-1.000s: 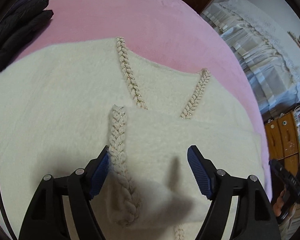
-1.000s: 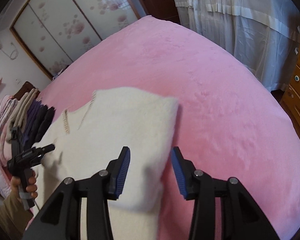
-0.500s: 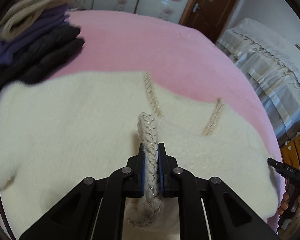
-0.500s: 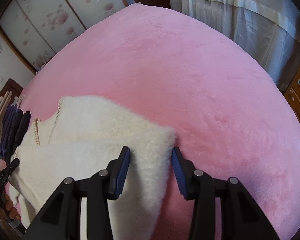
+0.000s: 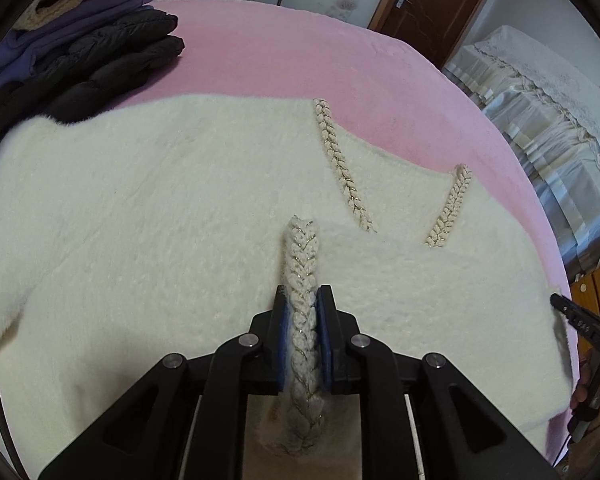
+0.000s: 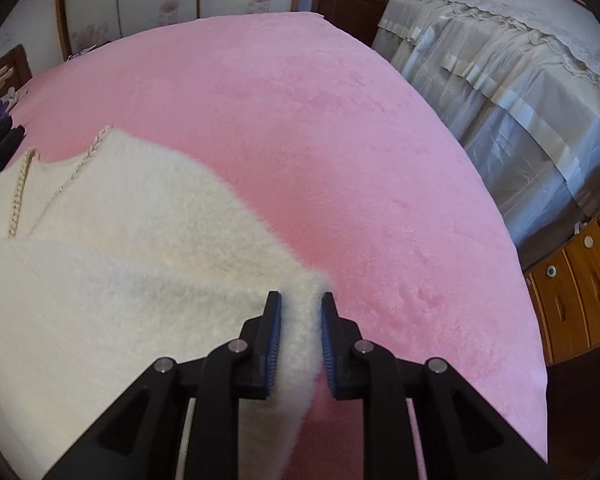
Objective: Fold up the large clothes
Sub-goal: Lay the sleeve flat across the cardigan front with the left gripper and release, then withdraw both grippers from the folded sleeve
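A cream fuzzy sweater [image 5: 160, 200] with braided beaded trim lies partly folded on the pink bed [image 5: 280, 52]. My left gripper [image 5: 303, 300] is shut on the braided trim [image 5: 300, 264] at the edge of the top folded layer. In the right wrist view the sweater [image 6: 120, 272] fills the left side, and my right gripper [image 6: 300, 304] is shut on its fluffy right corner, over the pink bed [image 6: 300, 120]. The other gripper shows at the right edge of the left wrist view [image 5: 580, 320].
A stack of folded dark, purple and beige clothes [image 5: 72, 52] sits at the bed's far left, touching the sweater's edge. A second bed with a pale lace cover [image 6: 500, 60] and a wooden drawer unit [image 6: 580, 280] stand to the right. A brown door [image 5: 432, 4] is behind.
My left gripper shut on the braided trim. My right gripper closed onto the sweater's corner. Both wrist views tilted up and moved forward over the bed.
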Tool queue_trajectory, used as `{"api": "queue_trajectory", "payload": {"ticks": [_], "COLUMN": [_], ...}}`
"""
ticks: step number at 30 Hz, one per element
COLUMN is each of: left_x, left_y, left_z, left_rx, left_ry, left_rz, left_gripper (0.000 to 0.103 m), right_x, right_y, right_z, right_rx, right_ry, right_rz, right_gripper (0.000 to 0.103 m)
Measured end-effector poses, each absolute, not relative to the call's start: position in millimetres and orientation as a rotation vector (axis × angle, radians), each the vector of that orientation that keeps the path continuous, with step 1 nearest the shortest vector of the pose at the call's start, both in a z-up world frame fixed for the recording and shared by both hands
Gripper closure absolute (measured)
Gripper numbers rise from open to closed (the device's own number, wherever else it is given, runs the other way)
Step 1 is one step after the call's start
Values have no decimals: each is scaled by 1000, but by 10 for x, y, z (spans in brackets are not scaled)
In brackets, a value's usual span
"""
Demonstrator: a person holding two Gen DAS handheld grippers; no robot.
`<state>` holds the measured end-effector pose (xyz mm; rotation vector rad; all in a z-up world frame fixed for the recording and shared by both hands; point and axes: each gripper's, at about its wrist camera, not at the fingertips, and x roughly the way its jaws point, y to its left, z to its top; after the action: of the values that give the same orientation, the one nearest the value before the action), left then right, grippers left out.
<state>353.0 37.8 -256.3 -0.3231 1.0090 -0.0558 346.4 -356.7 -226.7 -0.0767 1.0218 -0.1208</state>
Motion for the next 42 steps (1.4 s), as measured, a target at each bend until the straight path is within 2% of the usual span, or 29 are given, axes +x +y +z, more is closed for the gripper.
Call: {"api": "queue_trajectory", "payload": {"ticks": [5, 10, 12, 13, 14, 21, 23, 28, 30, 31, 33, 35, 42], "left_x": [3437, 3126, 3017, 2970, 2945, 2893, 2918, 2920, 2900, 2891, 2843, 2747, 2420], "left_y": [485, 469, 367, 298, 239, -124, -126, -104, -87, -88, -90, -88, -85], "left_z": [-2380, -2040, -1968, -1953, -1955, -2323, -2452, -2478, -2441, -2406, -2328, -2224, -1808], "left_rx": [-325, -297, -274, -259, -247, -111, -81, -79, -80, -89, -121, -132, -156], "left_ry": [1003, 925, 909, 906, 905, 1008, 1045, 1060, 1070, 1072, 1070, 1049, 987], "left_rz": [-34, -15, -47, -61, -72, -49, -44, -66, -72, -79, -97, -60, -89], "left_gripper": [76, 75, 75, 75, 75, 75, 76, 75, 71, 63, 33, 19, 19], "right_x": [3082, 2525, 2358, 2300, 2254, 2137, 2151, 2121, 2109, 2107, 2083, 2032, 1766], "right_y": [-3468, -3300, -3226, -3166, -3106, -2906, -2995, -3024, -2984, -2974, -2966, -2976, -2734], "right_z": [-1935, -1731, -1757, -1781, -1805, -2132, -2229, -2312, -2296, -2274, -2218, -2158, -1905], "right_rx": [-59, -39, -16, -9, -8, -61, -36, -4, -7, 0, 43, 122, 233], "right_ry": [956, 873, 874, 878, 886, 928, 962, 983, 988, 992, 995, 994, 975], "right_rz": [-102, -70, -54, -41, -24, -66, -98, -105, -123, -129, -130, -116, -91], "right_gripper": [81, 81, 85, 92, 95, 97, 103, 103, 103, 103, 100, 100, 100]}}
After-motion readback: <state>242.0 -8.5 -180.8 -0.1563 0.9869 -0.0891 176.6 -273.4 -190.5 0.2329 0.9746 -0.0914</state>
